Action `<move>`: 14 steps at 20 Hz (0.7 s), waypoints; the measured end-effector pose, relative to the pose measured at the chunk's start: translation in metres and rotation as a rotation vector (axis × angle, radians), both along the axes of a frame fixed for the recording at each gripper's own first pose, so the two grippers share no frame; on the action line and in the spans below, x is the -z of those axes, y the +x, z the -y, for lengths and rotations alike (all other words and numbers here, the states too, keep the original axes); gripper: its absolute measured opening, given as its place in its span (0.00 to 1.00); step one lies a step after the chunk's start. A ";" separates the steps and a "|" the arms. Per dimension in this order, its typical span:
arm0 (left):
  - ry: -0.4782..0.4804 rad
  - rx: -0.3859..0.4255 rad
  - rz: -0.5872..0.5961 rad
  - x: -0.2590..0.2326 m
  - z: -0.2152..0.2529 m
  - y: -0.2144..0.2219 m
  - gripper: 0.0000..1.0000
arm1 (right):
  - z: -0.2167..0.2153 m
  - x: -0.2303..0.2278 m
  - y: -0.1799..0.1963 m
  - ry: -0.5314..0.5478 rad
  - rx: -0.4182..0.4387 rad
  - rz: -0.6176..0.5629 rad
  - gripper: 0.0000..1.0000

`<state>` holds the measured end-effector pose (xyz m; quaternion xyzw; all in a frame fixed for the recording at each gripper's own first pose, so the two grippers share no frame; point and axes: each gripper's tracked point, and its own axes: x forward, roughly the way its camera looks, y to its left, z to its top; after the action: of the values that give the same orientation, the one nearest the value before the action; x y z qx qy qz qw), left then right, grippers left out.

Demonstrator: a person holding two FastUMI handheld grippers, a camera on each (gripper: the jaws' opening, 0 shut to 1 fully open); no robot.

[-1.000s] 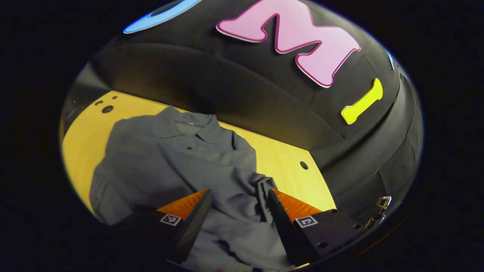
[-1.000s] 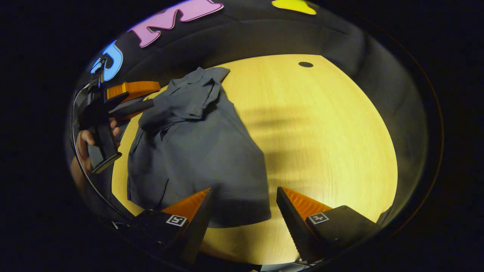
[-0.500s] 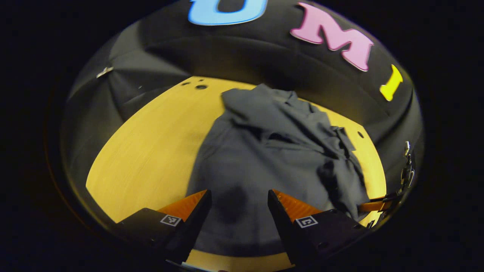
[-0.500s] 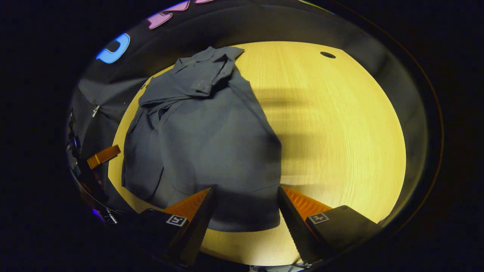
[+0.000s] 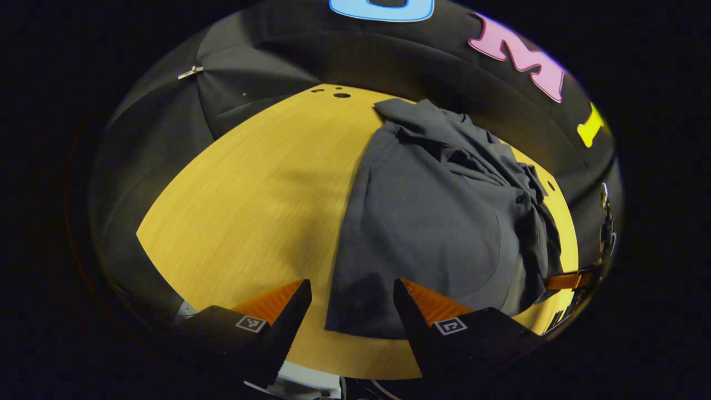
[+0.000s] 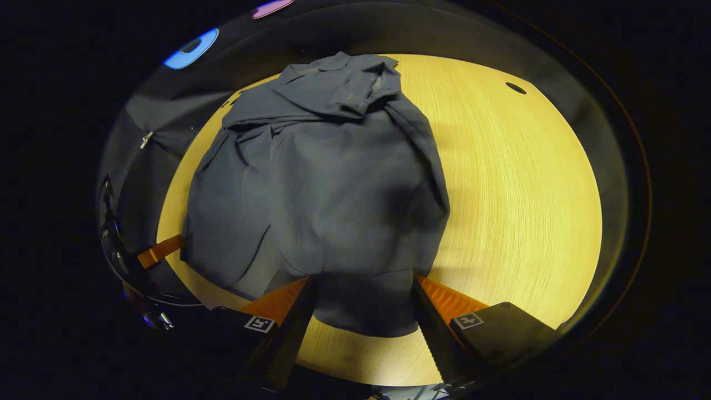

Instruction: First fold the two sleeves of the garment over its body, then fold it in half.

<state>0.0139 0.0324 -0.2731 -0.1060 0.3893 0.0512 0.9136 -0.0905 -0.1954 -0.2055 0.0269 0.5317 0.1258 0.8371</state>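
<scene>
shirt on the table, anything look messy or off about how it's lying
Yes. The shirt lies rumpled on the table: its collar end is bunched in a heap, and loose folds run down one side. Both grippers, left and right, are open at its near hem.

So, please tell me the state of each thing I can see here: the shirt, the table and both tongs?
Shirt: lies on the table, both sleeves folded over the body, not yet folded in half, wrinkled near the collar.
Left tongs: open, holding nothing, over the shirt's near hem corner.
Right tongs: open, holding nothing, over the shirt's near hem.
Table: bare wood beside the shirt.
</scene>
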 end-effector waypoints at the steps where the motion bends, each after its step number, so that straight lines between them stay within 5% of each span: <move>1: -0.005 0.020 -0.006 0.003 0.005 -0.002 0.94 | 0.000 0.001 0.000 -0.028 0.003 0.005 0.99; 5: 0.070 0.057 -0.039 0.014 0.008 -0.007 0.94 | 0.000 0.008 0.001 -0.141 -0.013 0.041 0.99; 9: 0.202 0.127 -0.041 0.020 0.012 -0.007 0.92 | -0.003 0.007 0.001 -0.144 0.030 0.061 0.98; 12: 0.172 0.125 -0.046 0.019 0.017 -0.007 0.88 | -0.006 0.009 0.003 -0.142 0.008 0.066 0.97; 14: 0.172 0.142 -0.051 0.020 0.019 -0.005 0.82 | -0.008 0.008 0.003 -0.135 0.001 0.066 0.81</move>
<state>0.0084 0.0135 -0.2935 0.0018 0.4130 0.0224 0.9105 -0.0872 -0.1872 -0.2131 -0.0338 0.5112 0.0901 0.8541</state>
